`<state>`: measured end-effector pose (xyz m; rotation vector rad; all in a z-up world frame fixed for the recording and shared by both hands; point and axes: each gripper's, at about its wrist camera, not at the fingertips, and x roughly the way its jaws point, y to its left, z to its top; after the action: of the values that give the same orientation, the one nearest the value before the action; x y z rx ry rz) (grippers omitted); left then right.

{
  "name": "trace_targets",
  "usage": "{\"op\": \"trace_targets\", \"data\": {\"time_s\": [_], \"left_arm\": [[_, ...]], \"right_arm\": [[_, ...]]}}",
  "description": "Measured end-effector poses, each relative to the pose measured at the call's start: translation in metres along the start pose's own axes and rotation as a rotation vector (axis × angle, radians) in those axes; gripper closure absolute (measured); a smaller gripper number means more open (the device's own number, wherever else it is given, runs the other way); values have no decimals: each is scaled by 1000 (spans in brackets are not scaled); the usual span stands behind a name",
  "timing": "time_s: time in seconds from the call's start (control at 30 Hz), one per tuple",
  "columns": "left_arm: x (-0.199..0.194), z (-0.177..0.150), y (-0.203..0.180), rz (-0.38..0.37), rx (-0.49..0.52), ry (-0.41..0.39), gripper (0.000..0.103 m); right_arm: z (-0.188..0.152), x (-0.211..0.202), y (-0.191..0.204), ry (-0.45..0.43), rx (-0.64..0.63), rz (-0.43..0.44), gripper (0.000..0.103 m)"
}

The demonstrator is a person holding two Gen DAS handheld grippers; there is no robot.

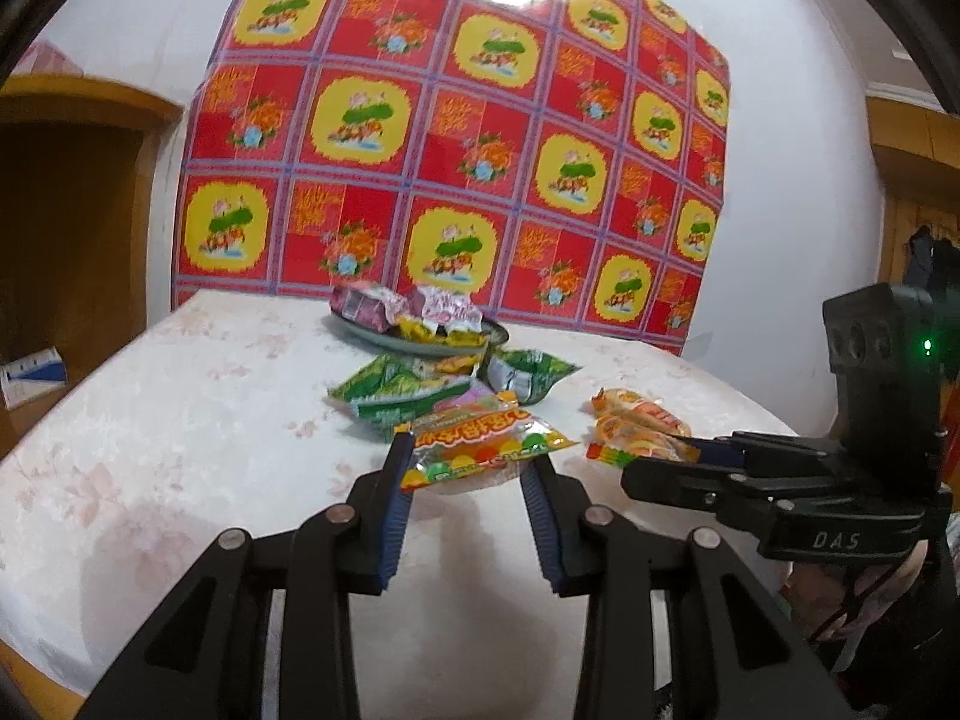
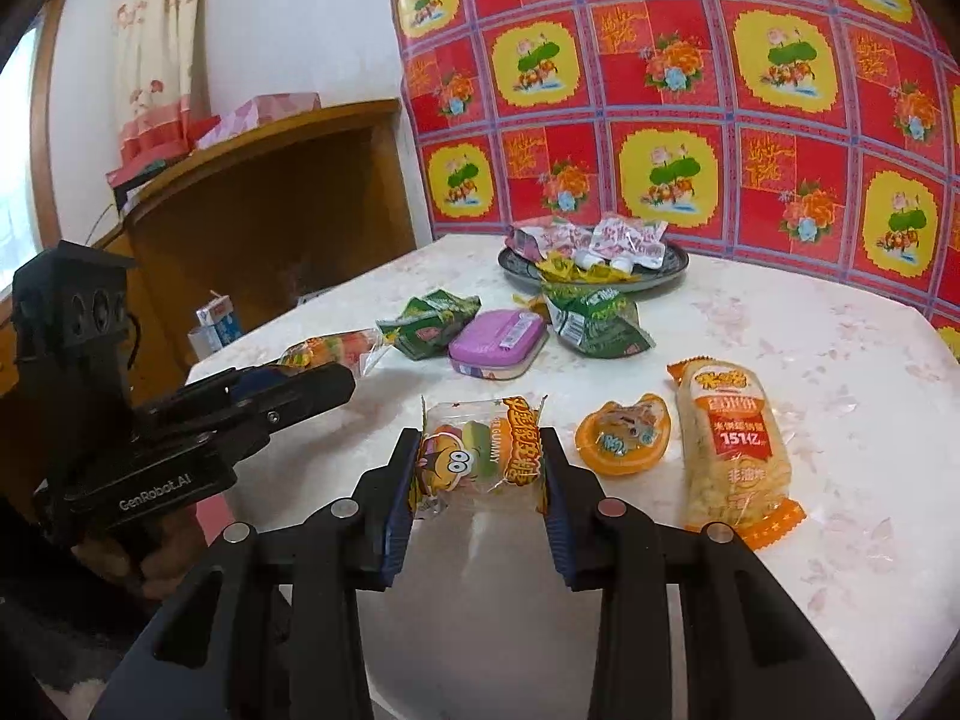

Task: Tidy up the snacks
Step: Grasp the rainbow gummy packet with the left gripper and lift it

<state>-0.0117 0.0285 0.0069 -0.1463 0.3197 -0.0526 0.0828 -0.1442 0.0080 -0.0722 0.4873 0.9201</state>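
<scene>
My left gripper (image 1: 468, 457) is shut on a yellow-orange gummy packet (image 1: 489, 443), held just above the white table (image 1: 180, 420). In the right wrist view the same gripper (image 2: 339, 377) shows at the left with that packet (image 2: 336, 348) at its tip. My right gripper (image 2: 480, 441) is shut on a clear burger-gummy packet (image 2: 480, 471), both pads pressing its sides. A dark plate (image 2: 675, 261) at the back holds several wrapped snacks. Two green packets (image 2: 432, 321) (image 2: 600, 324), a purple box (image 2: 498, 339), an orange jelly cup (image 2: 624, 435) and a rice cracker bag (image 2: 732, 444) lie on the table.
A red and yellow patterned cloth (image 2: 690, 90) hangs behind the table. A wooden cabinet (image 2: 270, 192) stands to the left, with a small carton (image 2: 219, 318) beside the table edge. A person's hand (image 2: 138, 564) grips the left gripper's handle.
</scene>
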Motion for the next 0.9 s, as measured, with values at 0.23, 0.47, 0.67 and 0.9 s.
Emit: {"op": "trace_targets", "data": {"time_s": [0.23, 0.47, 0.67, 0.9], "left_arm": [[-3, 26, 6, -18, -12, -6, 68], [-1, 59, 15, -17, 34, 1, 68], [27, 89, 22, 10, 124, 88, 68], [68, 121, 23, -2, 226, 112, 68]], "right_arm": [[10, -8, -2, -27, -16, -16, 65], [35, -19, -7, -67, -55, -46, 65], [71, -18, -13, -68, -111, -44, 65], [104, 14, -18, 17, -253, -61, 66]]}}
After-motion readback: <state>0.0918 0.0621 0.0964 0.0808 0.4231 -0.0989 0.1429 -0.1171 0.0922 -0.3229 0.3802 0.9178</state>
